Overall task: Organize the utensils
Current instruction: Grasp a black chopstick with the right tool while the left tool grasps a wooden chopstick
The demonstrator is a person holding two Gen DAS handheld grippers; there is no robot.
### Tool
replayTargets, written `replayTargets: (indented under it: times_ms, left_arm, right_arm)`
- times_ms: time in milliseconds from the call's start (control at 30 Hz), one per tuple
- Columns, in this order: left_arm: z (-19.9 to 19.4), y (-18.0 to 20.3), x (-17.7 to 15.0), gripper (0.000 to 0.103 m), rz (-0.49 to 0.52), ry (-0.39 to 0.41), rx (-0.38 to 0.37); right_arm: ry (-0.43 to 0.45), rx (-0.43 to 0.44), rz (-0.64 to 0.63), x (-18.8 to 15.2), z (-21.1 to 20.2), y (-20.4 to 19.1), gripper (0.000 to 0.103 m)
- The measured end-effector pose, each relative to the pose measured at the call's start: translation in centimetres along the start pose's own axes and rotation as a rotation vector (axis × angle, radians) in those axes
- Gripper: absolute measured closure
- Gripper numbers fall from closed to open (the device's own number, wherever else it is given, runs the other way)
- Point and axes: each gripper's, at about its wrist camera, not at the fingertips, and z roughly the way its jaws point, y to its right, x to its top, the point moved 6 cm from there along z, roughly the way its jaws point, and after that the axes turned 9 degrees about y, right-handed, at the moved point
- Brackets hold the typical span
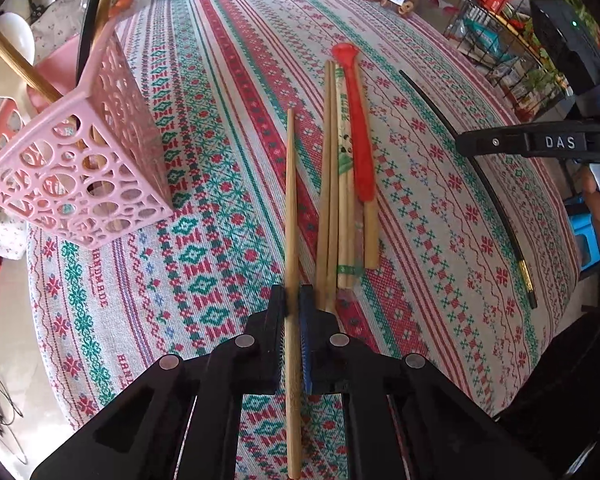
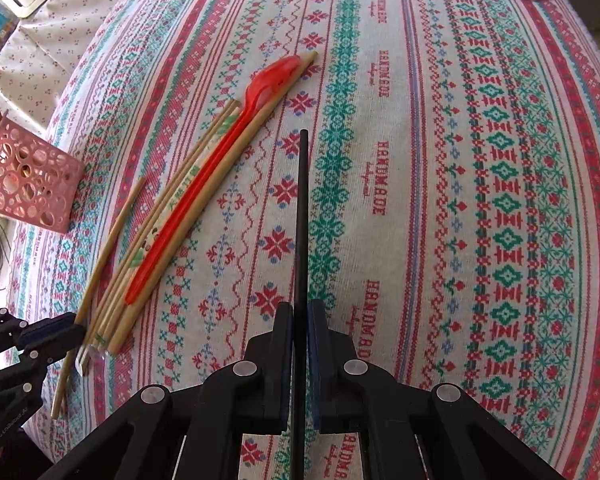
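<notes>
Left gripper [image 1: 293,302]: pinches a bamboo chopstick [image 1: 292,216], long axis pointing straight ahead.
Right gripper [image 2: 300,316]: pinches a black chopstick [image 2: 301,216], also pointing ahead.

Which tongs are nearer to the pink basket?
Left. The left tongs are right of the pink basket; the right tongs are farther right, beyond the utensil pile.

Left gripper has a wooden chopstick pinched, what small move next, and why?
Probably lift the wooden chopstick and swing it left toward the pink basket. The left gripper is shut on it, and the basket, already holding utensils, stands just left of it.
</notes>
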Motion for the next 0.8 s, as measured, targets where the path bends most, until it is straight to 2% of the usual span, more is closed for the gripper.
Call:
replayTargets:
  times_ms: [133,267,400,500,633,733,800]
  left_arm:
    - [-0.5,1.0,-1.5,0.096,0.082,-0.086,-0.039]
    - [-1.2,0.4,-0.3,0.095,0.047,-0.027,-0.023]
    - [-1.0,0.4,2.0,0.094,0.040,0.039,0.011]
    - [0.2,0.3,3.2,0.093,0.058,0.047,0.045]
    - [0.8,0.3,4.2,0.093,0.056,0.064,0.033]
    - [1.6,1.0,4.7,0.093,0.028,0.039,-0.013]
    - [1.7,1.2,4.6,0.093,0.046,0.035,0.001]
  right_arm:
    - [-0.041,-0.008,-0.012,-0.8,0.2,-0.1,0.098]
    - [-0.024,-0.012,-0.002,-0.8,0.0,0.1,0.093]
    - [0.010,-0.036,-0.016,1.0,1.1,-0.8,0.089]
    - [0.044,-0.067,-0.044,1.8,1.7,-1.6,0.088]
    - [0.080,-0.131,-0.116,2.1,2.5,-3.0,0.087]
    - [0.086,-0.156,-0.134,2.3,2.9,-3.5,0.086]
    - [0.085,-0.167,-0.149,2.3,3.1,-3.7,0.086]
